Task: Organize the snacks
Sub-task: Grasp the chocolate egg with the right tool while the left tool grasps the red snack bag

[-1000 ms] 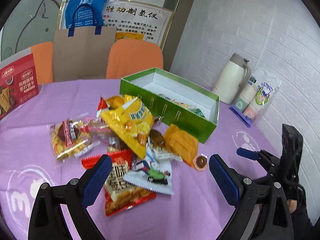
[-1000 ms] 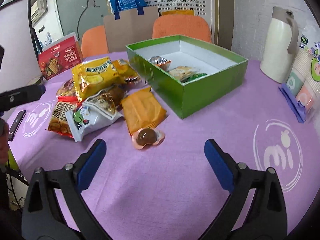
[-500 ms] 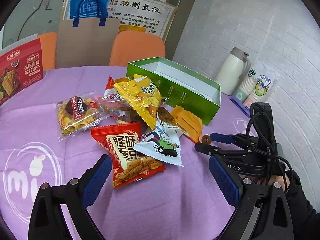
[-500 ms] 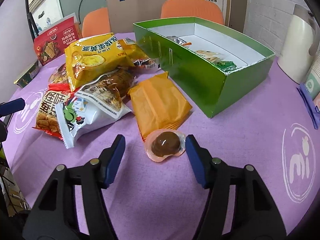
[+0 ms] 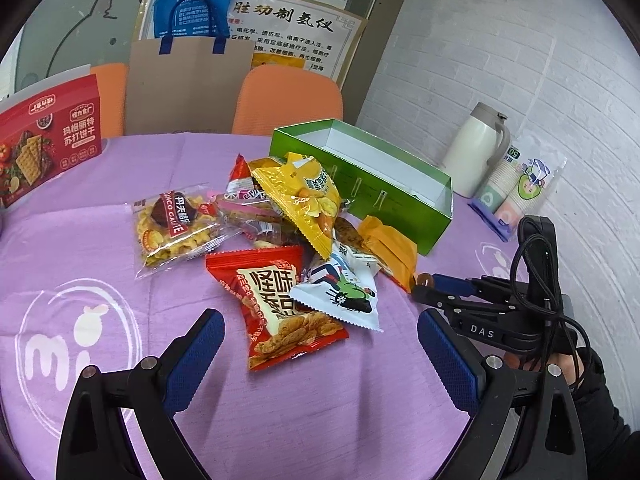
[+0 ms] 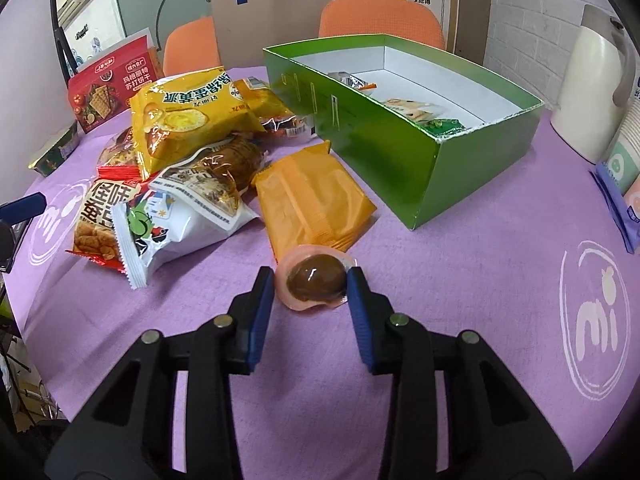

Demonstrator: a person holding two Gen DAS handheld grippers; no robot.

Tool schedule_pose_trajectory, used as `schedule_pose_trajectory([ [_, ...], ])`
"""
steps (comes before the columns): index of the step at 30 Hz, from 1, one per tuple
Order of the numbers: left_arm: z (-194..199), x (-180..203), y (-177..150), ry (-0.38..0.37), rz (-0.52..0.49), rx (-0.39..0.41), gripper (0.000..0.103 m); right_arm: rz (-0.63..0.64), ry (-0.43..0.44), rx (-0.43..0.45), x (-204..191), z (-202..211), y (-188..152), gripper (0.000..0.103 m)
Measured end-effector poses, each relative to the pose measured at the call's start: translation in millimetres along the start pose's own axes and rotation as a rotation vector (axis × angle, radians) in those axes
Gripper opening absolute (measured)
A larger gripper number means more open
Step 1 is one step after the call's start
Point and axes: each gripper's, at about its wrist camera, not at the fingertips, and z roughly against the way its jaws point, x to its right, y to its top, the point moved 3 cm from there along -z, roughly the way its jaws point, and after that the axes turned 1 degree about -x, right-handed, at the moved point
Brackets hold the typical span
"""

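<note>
Right tongs (image 6: 311, 280): jaws narrowed around a round brown sweet in a pink wrapper (image 6: 316, 282); right pad touches the wrapper, left pad just beside it. Sweet lies on the purple-clothed counter (image 6: 460, 320), touching the near end of an orange packet (image 6: 312, 204). Left tongs (image 5: 320, 356): spread wide, holding nothing, above the counter near a red snack bag (image 5: 280, 304). Green box (image 6: 384, 136): open, toward the far edge, several small packets inside.

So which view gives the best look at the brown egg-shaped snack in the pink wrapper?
The right wrist view: the brown snack sits close and centred between the right gripper fingers, wrapper outline clear. In the left wrist view only a small brown sliver shows beside the orange packet, mostly hidden by that gripper's tips.
</note>
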Motion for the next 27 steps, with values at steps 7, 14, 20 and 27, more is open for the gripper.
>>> schedule_pose_trajectory([
  [7,1.6,-13.8,-4.1,0.022,0.027,-0.003,0.099,0.022,0.001,0.017,-4.6,22.7,-14.9,0.039],
  [14,-9.1,-22.7,-8.2,0.011,0.046,-0.034,0.091,0.016,0.011,0.019,-6.1,30.3,-23.8,0.039],
  [20,-27.8,-33.7,-1.8,-0.016,0.102,-0.058,0.081,0.029,0.045,0.028,-16.7,29.9,-20.5,0.039],
  [27,-63.3,-57.5,4.1,-0.052,0.205,-0.122,0.070,0.038,0.049,0.006,-21.0,21.9,-23.3,0.039],
])
